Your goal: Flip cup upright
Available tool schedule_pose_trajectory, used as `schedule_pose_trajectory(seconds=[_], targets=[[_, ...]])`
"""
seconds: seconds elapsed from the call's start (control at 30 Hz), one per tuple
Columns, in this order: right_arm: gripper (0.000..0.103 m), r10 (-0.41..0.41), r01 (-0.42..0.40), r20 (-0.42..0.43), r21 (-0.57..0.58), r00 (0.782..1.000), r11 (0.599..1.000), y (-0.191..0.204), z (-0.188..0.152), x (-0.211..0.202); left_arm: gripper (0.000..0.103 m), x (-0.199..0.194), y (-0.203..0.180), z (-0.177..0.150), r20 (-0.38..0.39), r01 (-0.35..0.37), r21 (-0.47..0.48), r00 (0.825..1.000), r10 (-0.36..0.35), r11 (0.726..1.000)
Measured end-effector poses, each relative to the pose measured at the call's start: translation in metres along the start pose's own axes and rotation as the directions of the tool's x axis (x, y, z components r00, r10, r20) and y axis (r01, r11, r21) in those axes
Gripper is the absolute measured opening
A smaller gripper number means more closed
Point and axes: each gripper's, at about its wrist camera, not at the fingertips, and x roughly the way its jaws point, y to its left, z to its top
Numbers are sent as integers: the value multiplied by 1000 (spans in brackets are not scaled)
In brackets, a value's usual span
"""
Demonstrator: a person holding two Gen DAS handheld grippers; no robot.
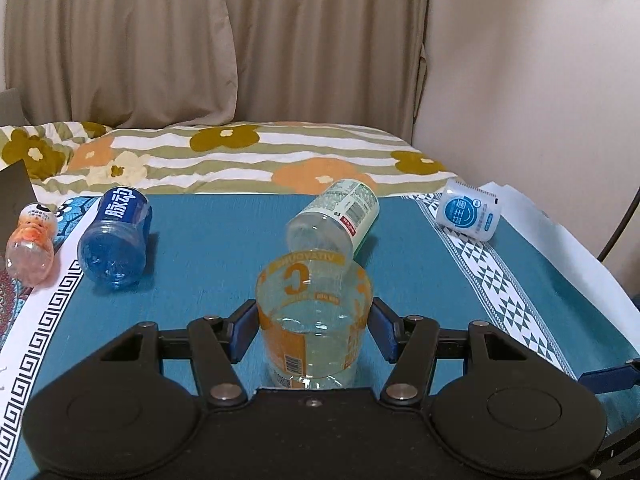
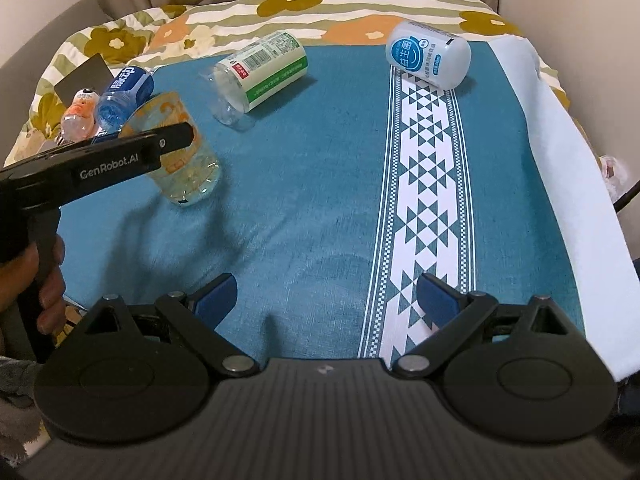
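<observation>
A clear cup with an orange label (image 1: 314, 316) stands upright on the teal cloth, open mouth up, between the blue pads of my left gripper (image 1: 312, 330). The pads sit close to its sides with a small gap, so the gripper is open around it. The cup also shows in the right wrist view (image 2: 182, 156), partly behind the left gripper's black arm (image 2: 120, 160). My right gripper (image 2: 326, 300) is open and empty, low over the cloth near its front.
Several cut bottle cups lie on their sides: a green-label one (image 1: 334, 218) (image 2: 260, 74), a blue one (image 1: 116, 240) (image 2: 122, 98), an orange-pink one (image 1: 32, 248) (image 2: 78, 120), and a white-blue one (image 1: 468, 214) (image 2: 430, 54). A flowered quilt (image 1: 240, 156) lies behind.
</observation>
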Motion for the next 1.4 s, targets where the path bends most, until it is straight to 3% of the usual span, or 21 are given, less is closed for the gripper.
schedule_pose_trajectory(seconds=[0.07,0.17,0.2,0.37,0.57,0.93,1.13,1.4], targets=[[103,-2,2,0,5,1000,1000,0,0,0,70,1,-1,2,-10,0,13,1000,0,1000],[103,-3,3,4,9,1000,1000,1,1,-1,96,0,-2,5,-10,-17,36,1000,17,999],[103,-5,5,6,11,1000,1000,1,1,-2,97,-3,-2,6,0,-26,45,1000,26,999],[103,-1,1,25,26,1000,1000,4,5,-11,97,-15,1,16,-30,-46,66,998,48,997],[103,-2,0,61,41,998,999,11,21,-39,98,-58,22,39,-67,-50,26,996,52,998],[103,-111,109,159,23,981,994,55,60,-110,103,-132,64,63,-131,-92,-26,988,88,995],[103,-177,176,179,19,968,984,79,53,-125,103,-151,76,57,-121,-110,-36,987,104,993],[103,-205,200,182,50,962,979,94,37,-129,103,-162,78,48,-105,-98,-19,990,95,995]])
